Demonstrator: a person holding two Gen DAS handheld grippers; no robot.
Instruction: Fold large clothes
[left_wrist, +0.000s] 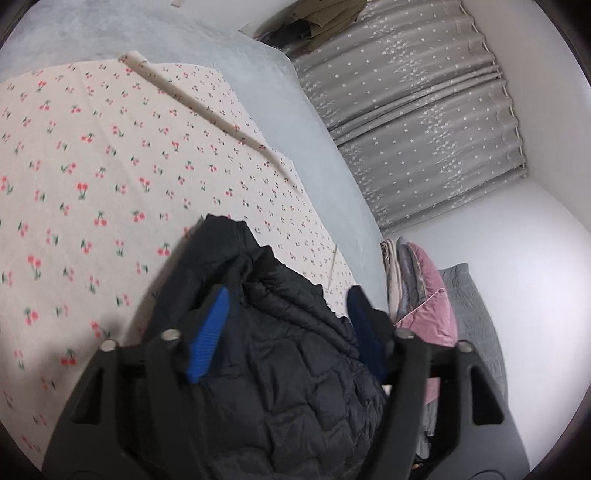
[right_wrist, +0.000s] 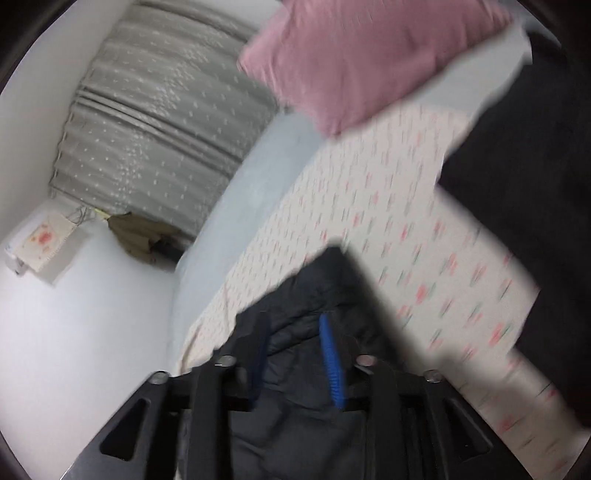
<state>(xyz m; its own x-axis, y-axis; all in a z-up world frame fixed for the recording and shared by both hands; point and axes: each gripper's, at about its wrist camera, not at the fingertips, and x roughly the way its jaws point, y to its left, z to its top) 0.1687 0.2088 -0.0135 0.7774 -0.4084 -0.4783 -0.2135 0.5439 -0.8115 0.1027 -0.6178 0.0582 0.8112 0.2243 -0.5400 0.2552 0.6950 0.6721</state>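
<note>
We see a black quilted jacket (left_wrist: 280, 350) bunched on a cherry-print sheet (left_wrist: 92, 166). Our left gripper (left_wrist: 286, 332) stands wide open with the jacket's padded edge between its blue pads, none pressing. Our right gripper (right_wrist: 295, 362) is likewise spread over the jacket, gripping nothing.

Left matte black plastic two-finger gripper (left_wrist: 286, 332): ribbed blue rubber pads (left_wrist: 207, 336), silver screws, triangular cut-outs in arms. Right matte black plastic gripper (right_wrist: 295, 358): same blue ribbed pads (right_wrist: 332, 365), silver screws, blurred.
</note>
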